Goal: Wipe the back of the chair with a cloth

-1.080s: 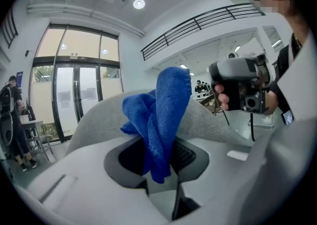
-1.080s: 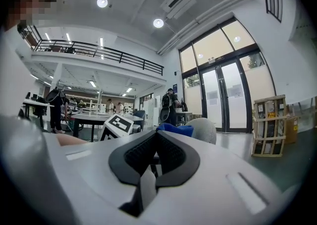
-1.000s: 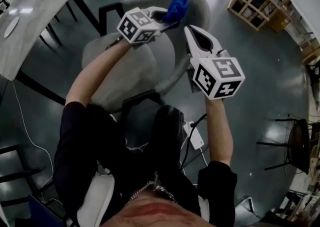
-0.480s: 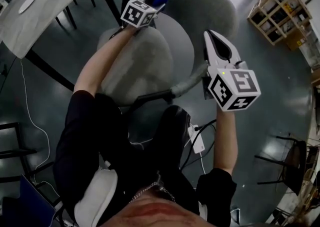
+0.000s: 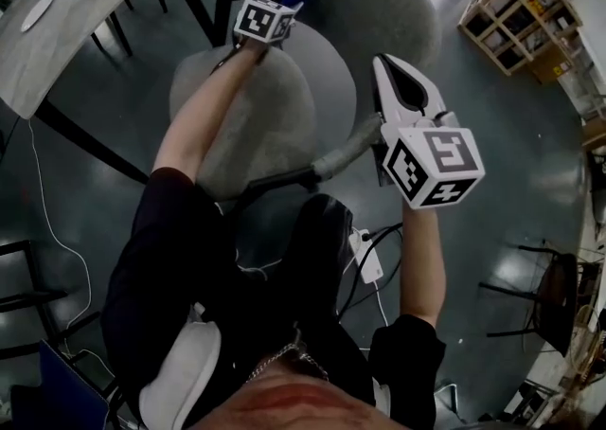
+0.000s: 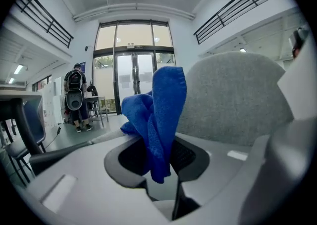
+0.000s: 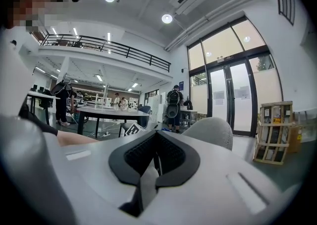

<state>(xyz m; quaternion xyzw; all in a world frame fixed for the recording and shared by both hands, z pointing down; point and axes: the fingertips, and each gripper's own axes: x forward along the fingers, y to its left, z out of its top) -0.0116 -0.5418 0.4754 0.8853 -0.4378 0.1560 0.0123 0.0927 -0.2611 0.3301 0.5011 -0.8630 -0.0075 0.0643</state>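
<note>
A: Where was the cloth [image 6: 158,115] held?

B: It was pinched in the left claw [image 6: 161,169], which was closed on it. The chair back [image 6: 233,100] was seen just right of it, closer than to the right claw [image 7: 156,162], which was shut and empty.

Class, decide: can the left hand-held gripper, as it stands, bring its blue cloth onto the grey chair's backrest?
Probably yes. The left hand-held gripper is shut on the blue cloth, and the backrest rises close beside it with nothing visible between them.
</note>
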